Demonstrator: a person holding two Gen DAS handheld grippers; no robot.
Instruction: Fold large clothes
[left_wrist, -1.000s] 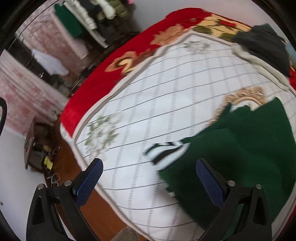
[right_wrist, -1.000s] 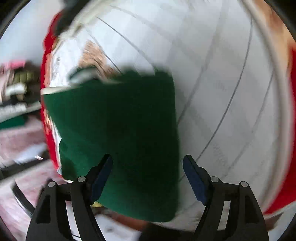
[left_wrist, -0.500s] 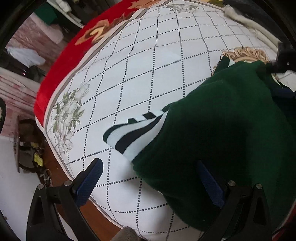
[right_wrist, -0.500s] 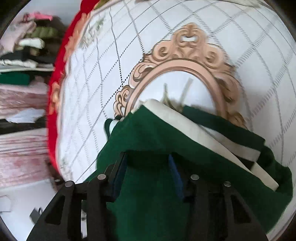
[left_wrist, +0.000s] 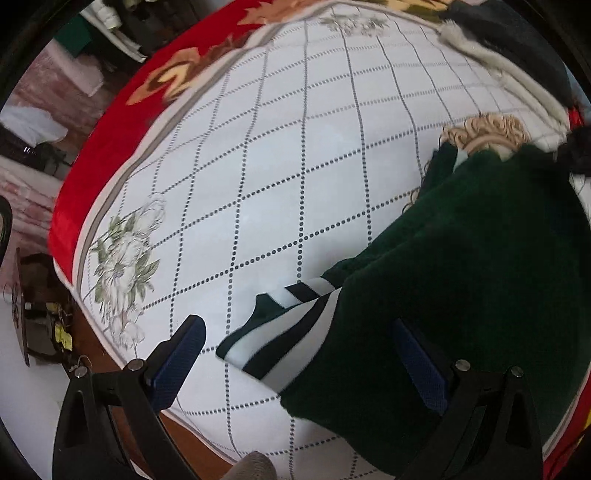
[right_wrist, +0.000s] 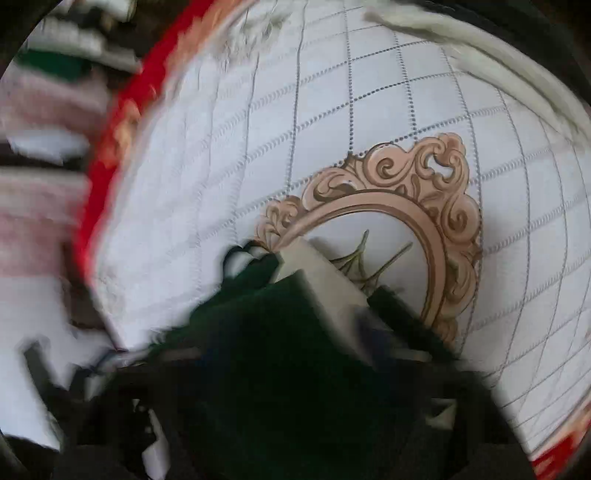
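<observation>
Bedding: a white quilt (left_wrist: 280, 177) with a dotted diamond grid, red flowered border at its far edge, spread over a bed; taken here as the landmark.

Left claw (left_wrist: 297, 363): jaws wide apart, pointing steeply down over the quilt's near-left part, gripping nothing. One blue pad hangs over bare quilt; the other sits over green cloth.

Striped cuff (left_wrist: 284, 328): green, white and black bands, lying flat on the quilt between the left claw's pads, its long axis running away up-right into the garment.

Green garment (left_wrist: 480, 280): dark, fleecy, spread over the quilt's right side, reaching back to the gilt oval motif (right_wrist: 424, 206) printed on the quilt.

Right claw (right_wrist: 317, 343): badly blurred, buried in the garment's far edge beside the motif. Its jaws have just been closing with green cloth between them; they look drawn together on it.

Heap of pale and dark clothing (left_wrist: 509, 40): at the quilt's far-right corner.

Judgement: the left claw is plainly nearer the cuff, which lies directly below it; a pinch there would likely need only a short descent.
</observation>
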